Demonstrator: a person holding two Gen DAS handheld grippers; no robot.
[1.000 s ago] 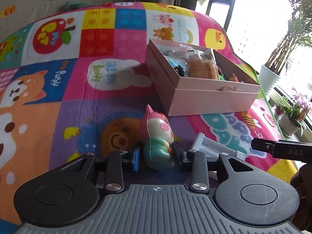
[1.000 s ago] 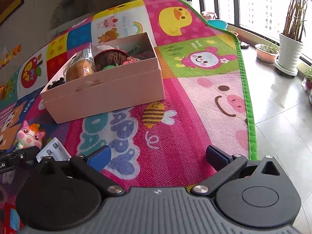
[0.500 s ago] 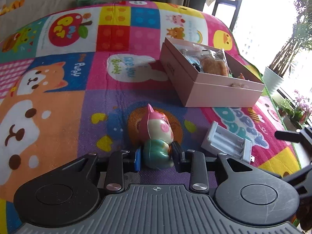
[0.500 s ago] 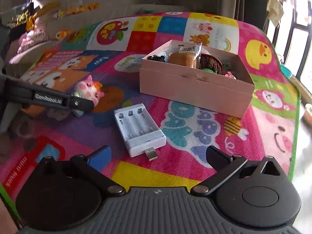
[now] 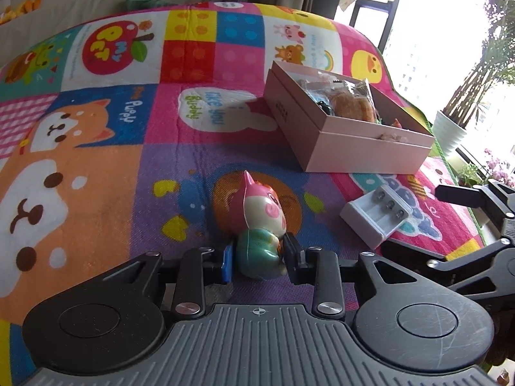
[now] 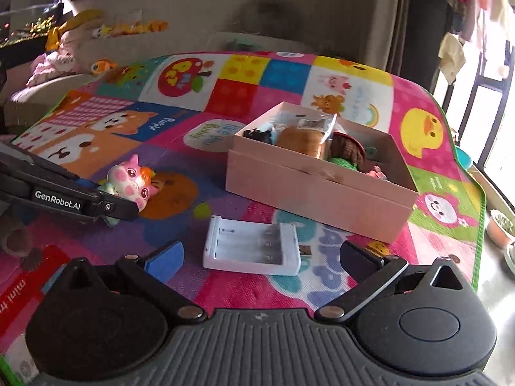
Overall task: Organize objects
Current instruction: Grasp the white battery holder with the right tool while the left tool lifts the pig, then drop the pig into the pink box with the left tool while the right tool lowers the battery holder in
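Observation:
My left gripper [image 5: 257,259] is shut on a pink-and-green pig toy [image 5: 262,225], gripping its green body; the toy lies on the colourful play mat [image 5: 96,160]. The toy also shows in the right wrist view [image 6: 132,183], held by the left gripper [image 6: 106,206]. My right gripper [image 6: 257,254] is open, with a white battery charger [image 6: 252,246] lying on the mat between its fingers. The charger also shows in the left wrist view [image 5: 375,220]. A pink box [image 6: 318,186] holding several items sits behind the charger; it also shows in the left wrist view [image 5: 347,141].
The mat's green edge [image 6: 476,212] runs along the right, with bare floor and potted plants [image 5: 450,128] beyond. Stuffed toys [image 6: 64,58] lie on a sofa at the far left. The right gripper's frame [image 5: 476,225] sits close beside my left gripper.
My left gripper has closed further on the pig toy. My right gripper swung left from the mat's edge and came down around the battery charger, still open.

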